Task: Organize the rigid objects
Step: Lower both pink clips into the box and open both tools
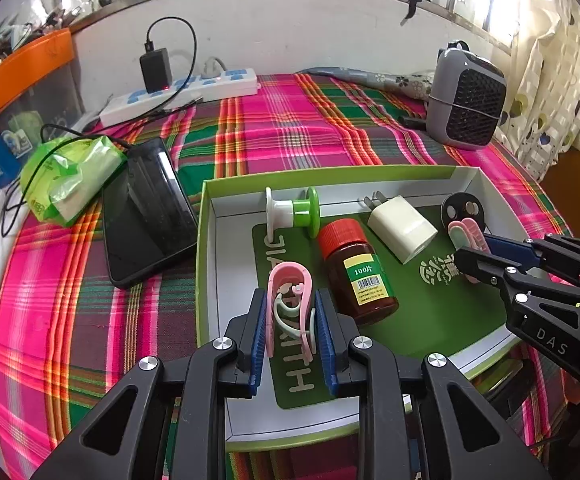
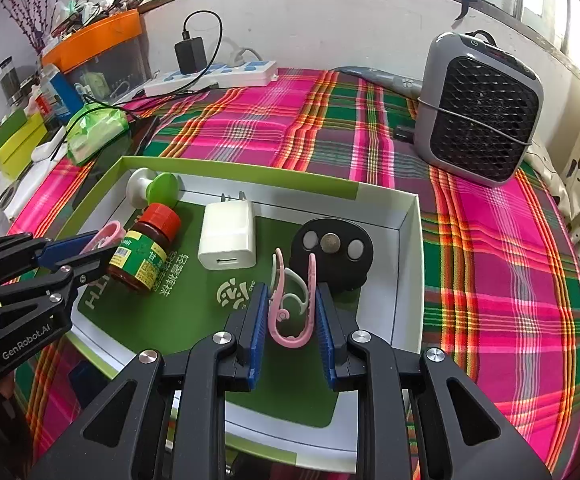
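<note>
- Inside the shallow green-rimmed box, the left gripper reaches in low near its front-left edge, fingers clamped on a curved pink plastic clip.
- Toward the right edge, the right gripper pinches a second pink clip.
- A brown glossy bottle lies between them.

Lower edge of both views: we see the tray's near rim hidden behind each hand-held gripper body. In the right wrist view, the bottle's label print is too small to read, and the left hand-held gripper covers most of its pink clip.
</note>
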